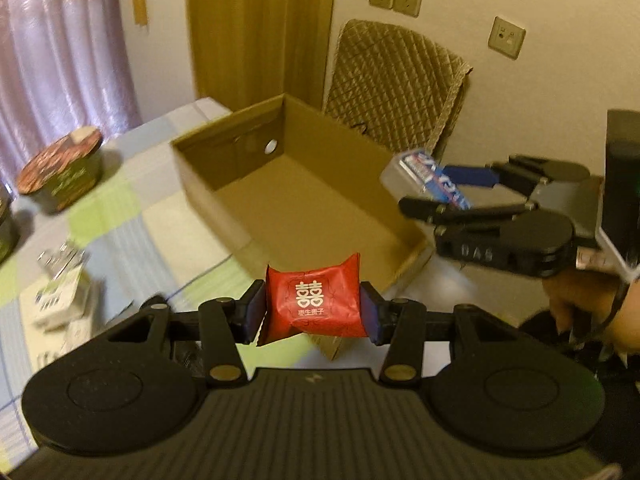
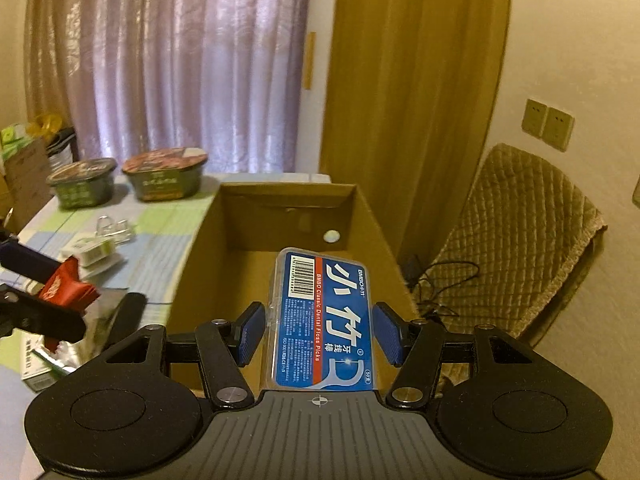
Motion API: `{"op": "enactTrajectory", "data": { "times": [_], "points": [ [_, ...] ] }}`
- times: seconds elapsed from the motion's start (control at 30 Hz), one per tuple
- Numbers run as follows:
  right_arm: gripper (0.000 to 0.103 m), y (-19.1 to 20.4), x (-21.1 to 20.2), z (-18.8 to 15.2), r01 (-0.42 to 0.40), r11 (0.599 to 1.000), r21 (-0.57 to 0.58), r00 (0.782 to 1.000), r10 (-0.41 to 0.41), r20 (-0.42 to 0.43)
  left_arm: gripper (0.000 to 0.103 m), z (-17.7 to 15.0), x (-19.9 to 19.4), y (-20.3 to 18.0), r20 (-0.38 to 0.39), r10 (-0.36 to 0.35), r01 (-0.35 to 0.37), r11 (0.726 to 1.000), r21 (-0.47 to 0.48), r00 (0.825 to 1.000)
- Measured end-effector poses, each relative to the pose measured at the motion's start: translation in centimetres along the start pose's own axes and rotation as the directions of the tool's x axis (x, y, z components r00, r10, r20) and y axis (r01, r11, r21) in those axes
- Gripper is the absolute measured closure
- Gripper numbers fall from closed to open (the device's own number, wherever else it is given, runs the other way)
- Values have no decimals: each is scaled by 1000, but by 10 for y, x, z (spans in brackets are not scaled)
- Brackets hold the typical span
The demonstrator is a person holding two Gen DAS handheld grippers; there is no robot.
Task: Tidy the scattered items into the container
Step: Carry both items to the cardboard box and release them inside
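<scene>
I had both grippers loaded at the open cardboard box (image 1: 304,184), which sat on the checked tablecloth (image 1: 132,216) with nothing visible inside it apart from a round hole in its far wall. My left gripper (image 1: 314,309) was closed down onto a red candy packet (image 1: 316,300), its two pads pressing the packet's sides, and it hung just short of the box's near corner, outside the rim. My right gripper (image 2: 320,330) was clamped across a blue dental floss pick case (image 2: 324,320), the pads squeezing its long edges, and from its own camera the case pointed lengthwise over the box's near wall toward the interior; in the left wrist view the same case (image 1: 432,178) sat at the box's right-hand rim. A hand (image 1: 588,300) showed under that gripper, to the right of the box. To the left of the box, two instant noodle bowls (image 2: 164,174) stood side by side near its far end, and closer along that side lay a small white packet (image 2: 94,250) with a clear clip-like item just beyond it; I could not make out what that was. Behind the box a quilted chair cover (image 1: 394,80) hung over a chair back.
</scene>
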State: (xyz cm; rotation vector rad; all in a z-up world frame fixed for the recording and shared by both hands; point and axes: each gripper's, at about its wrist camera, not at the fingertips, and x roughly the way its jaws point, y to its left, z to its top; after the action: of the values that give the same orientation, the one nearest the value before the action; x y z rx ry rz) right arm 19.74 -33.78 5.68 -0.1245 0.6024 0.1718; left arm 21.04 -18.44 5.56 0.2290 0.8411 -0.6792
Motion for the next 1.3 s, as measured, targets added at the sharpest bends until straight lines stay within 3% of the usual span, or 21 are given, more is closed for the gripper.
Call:
{"op": "enactTrajectory", "data": {
  "times": [0.17, 0.4, 0.53, 0.8, 0.97, 1.3],
  "points": [
    [42, -20, 6, 1, -3, 999, 34, 1000, 3, -6, 59, 16, 27, -6, 20, -24, 25, 999, -36, 1000],
    [42, -35, 22, 1, -10, 998, 63, 1000, 11, -21, 58, 24, 60, -14, 6, -40, 41, 999, -10, 999],
    [42, -40, 29, 1, -8, 997, 71, 1000, 10, -30, 48, 25, 71, -13, 7, -55, 55, 998, -29, 998],
    [42, -43, 36, 1, -12, 998, 69, 999, 14, -37, 40, 15, 61, 2, 24, 23, -22, 998, -51, 999],
    [42, -37, 42, 1, -29, 998, 56, 998, 32, -55, 35, 6, 50, 10, 26, 31, -29, 997, -73, 999],
    [41, -25, 52, 3, -57, 997, 48, 994, 61, -93, 34, -3, 39, 16, 32, 29, -25, 995, -95, 999]
  ]
}}
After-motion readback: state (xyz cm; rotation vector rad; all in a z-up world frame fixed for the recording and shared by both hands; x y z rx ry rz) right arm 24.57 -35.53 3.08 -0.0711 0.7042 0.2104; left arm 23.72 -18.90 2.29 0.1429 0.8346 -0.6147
